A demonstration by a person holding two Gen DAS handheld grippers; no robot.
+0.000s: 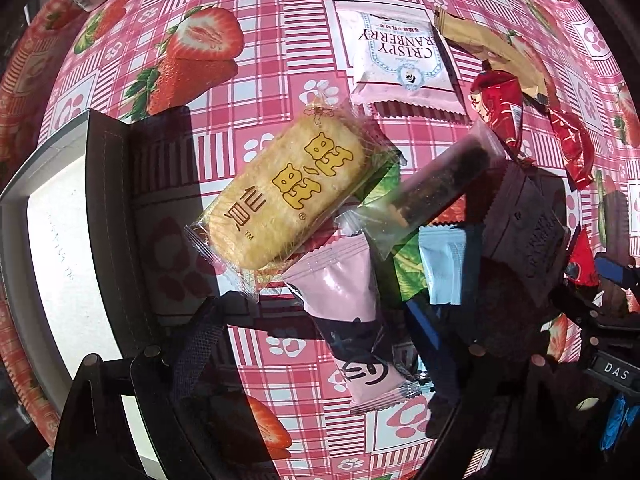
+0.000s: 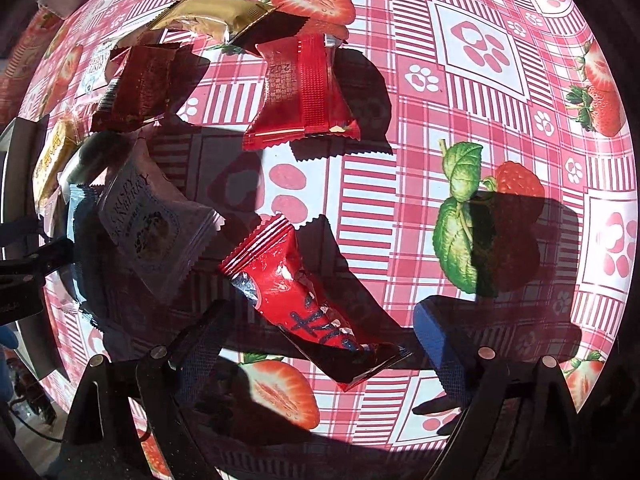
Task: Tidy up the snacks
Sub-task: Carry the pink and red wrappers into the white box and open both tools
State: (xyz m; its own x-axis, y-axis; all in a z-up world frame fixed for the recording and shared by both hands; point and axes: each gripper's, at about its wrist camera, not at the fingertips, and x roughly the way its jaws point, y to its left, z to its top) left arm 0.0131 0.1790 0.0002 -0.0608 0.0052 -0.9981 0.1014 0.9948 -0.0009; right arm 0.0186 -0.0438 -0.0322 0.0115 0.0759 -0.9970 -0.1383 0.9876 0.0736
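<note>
Harsh sunlight, hard black shadows, wrapper glare, sharp focus, fisheye-curved dark edges.

This looks like a home dining spot: the counter (image 1: 280, 20) wears a glossy pink checked oilcloth printed with strawberries and paw prints, the sort laid over a family table. Hard sunlight throws sharp shadows across it. Loose wrapped snacks (image 1: 288, 188) lie scattered there, and a white box (image 1: 68, 248) sits at the left.
</note>
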